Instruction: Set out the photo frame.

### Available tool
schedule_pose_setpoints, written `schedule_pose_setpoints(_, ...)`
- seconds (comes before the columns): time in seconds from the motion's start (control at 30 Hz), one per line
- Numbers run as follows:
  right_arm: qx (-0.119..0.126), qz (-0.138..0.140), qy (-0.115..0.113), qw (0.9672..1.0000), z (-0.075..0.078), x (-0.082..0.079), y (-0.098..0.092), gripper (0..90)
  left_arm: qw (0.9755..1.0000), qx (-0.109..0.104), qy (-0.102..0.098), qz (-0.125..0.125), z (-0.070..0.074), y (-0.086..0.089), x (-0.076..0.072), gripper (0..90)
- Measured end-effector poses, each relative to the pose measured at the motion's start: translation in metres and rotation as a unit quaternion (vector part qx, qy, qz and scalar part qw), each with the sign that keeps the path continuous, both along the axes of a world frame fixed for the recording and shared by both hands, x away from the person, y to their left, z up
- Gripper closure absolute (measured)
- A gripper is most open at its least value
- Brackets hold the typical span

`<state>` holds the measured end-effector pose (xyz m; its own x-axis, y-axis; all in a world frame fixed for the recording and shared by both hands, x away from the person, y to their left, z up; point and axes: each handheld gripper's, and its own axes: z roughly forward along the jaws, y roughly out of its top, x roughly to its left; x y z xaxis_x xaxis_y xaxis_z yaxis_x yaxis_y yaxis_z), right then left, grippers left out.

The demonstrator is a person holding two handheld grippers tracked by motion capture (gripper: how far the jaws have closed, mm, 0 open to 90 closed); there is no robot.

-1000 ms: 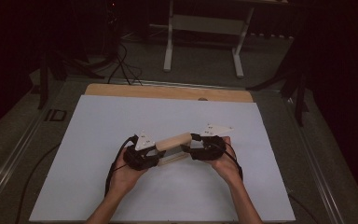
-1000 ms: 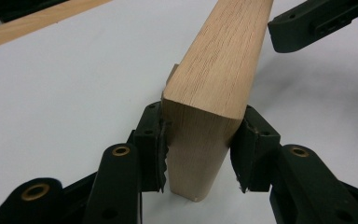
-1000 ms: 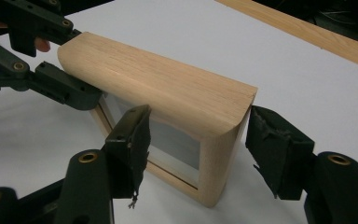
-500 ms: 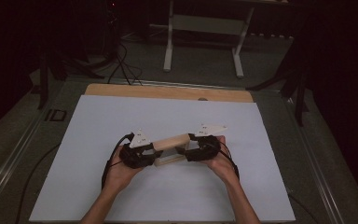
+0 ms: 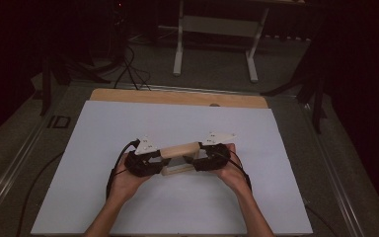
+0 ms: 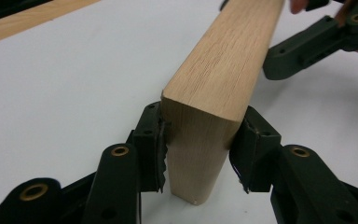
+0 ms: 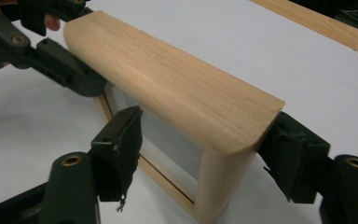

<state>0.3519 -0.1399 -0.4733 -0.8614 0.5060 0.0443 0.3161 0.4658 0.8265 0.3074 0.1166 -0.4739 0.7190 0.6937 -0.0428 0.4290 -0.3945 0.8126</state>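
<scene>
1. Pale wood: in the high view, the wooden frame (image 5: 180, 157) sits mid-table (image 5: 103, 197) between the left gripper (image 5: 154, 160) and right gripper (image 5: 198, 159).
2. Left gripper view: both pads (image 6: 150, 144) clamp the frame's end (image 6: 200, 154).
3. Right gripper view: one pad (image 7: 289, 158) touches the frame (image 7: 168, 88); the other seems apart, so grip unclear.

1. A white sheet (image 5: 128, 128) is covering the table beneath the grippers, leaving a wooden strip (image 5: 177, 97) showing along the far edge.
2. A grey carpeted floor (image 5: 217, 69) is lying beyond the table.
3. A white metal table frame (image 5: 214, 34) is standing on it, well beyond the grippers.
4. Black cables (image 5: 128, 64) are trailing across the floor at far left.
5. Darkness is swallowing the room's edges.
</scene>
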Motion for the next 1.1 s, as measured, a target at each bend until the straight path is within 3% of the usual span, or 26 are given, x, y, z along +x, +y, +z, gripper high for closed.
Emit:
schedule_pose_setpoints(0.33, -0.003, -0.001, -0.014, 0.9999, 0.0, -0.005, 0.0, 47.1, 0.9999, -0.003, 0.004, 0.012, 0.0, 0.004, 0.002, 52.3)
schedule_pose_setpoints(0.8, -0.001, -0.022, -0.03, 0.9993, -0.002, -0.013, 0.002, 50.3, 0.9996, 0.005, -0.022, 0.017, -0.003, 0.001, 0.006, 47.3)
schedule_pose_setpoints(1.1, 0.001, -0.038, -0.032, 0.9988, -0.002, -0.011, 0.003, 50.0, 0.9997, 0.0, -0.021, 0.015, -0.004, 0.002, 0.012, 47.2)
